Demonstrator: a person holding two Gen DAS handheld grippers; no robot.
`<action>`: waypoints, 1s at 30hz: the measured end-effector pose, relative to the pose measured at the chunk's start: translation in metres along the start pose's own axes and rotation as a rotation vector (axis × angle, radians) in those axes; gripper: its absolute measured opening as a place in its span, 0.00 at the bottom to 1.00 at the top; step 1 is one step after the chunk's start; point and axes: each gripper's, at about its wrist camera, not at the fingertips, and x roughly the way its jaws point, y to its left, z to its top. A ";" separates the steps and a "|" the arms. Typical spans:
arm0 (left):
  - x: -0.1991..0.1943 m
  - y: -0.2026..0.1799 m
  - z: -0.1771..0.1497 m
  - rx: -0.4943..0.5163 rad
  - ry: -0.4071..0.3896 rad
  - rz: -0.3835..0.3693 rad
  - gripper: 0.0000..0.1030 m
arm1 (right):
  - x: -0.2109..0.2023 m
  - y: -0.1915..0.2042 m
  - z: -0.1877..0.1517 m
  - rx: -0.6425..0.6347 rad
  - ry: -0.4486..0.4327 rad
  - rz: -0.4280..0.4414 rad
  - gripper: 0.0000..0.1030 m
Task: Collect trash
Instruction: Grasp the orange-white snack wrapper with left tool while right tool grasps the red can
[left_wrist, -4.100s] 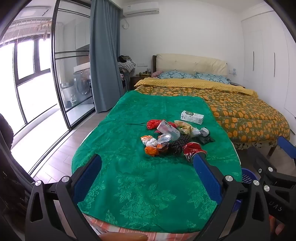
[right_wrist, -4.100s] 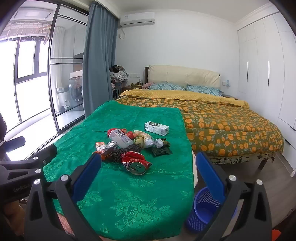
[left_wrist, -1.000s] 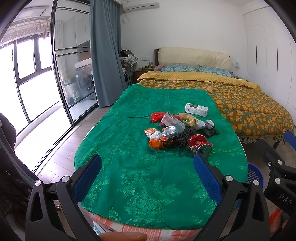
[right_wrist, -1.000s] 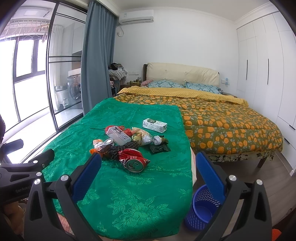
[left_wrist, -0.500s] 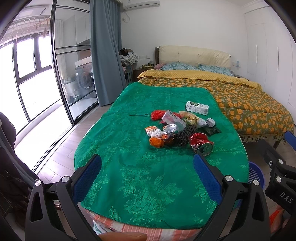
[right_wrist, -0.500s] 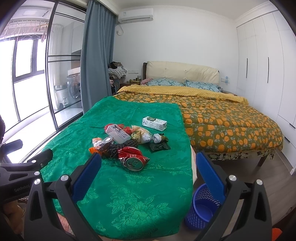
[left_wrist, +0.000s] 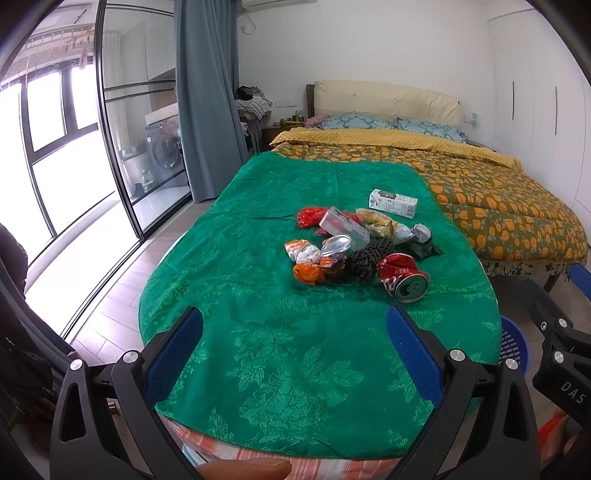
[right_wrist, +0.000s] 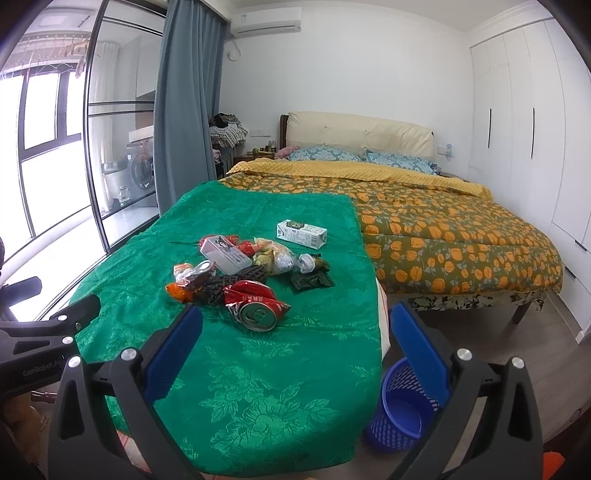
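Note:
A heap of trash lies in the middle of a table under a green cloth (left_wrist: 280, 354). Nearest me is a crushed red can (left_wrist: 403, 277) (right_wrist: 255, 303). Behind it lie black netting (left_wrist: 365, 259), orange and silver wrappers (left_wrist: 310, 258), a clear plastic box (left_wrist: 343, 229) and a white carton (left_wrist: 393, 202) (right_wrist: 301, 233). A blue mesh bin (right_wrist: 400, 406) stands on the floor at the table's right side. My left gripper (left_wrist: 294, 334) is open and empty, short of the heap. My right gripper (right_wrist: 295, 334) is open and empty, just before the can.
A bed with an orange-flowered quilt (right_wrist: 450, 236) stands beyond and right of the table. Glass sliding doors (left_wrist: 122, 155) and a grey curtain (left_wrist: 207, 96) are on the left. White wardrobes (right_wrist: 517, 122) line the right wall. Wooden floor surrounds the table.
Both grippers have moved slightly closer to the heap; the can and wrappers look a little larger and lower. The trash has not moved and both grippers remain open.

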 end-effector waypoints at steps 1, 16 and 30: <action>0.004 -0.001 0.001 0.000 0.008 0.000 0.95 | 0.003 -0.001 -0.001 0.001 0.006 -0.001 0.96; 0.123 0.016 -0.028 0.028 0.206 -0.012 0.95 | 0.079 -0.011 -0.037 0.023 0.195 0.055 0.96; 0.182 0.035 -0.028 0.015 0.349 -0.050 0.95 | 0.198 0.046 -0.034 -0.151 0.406 0.196 0.96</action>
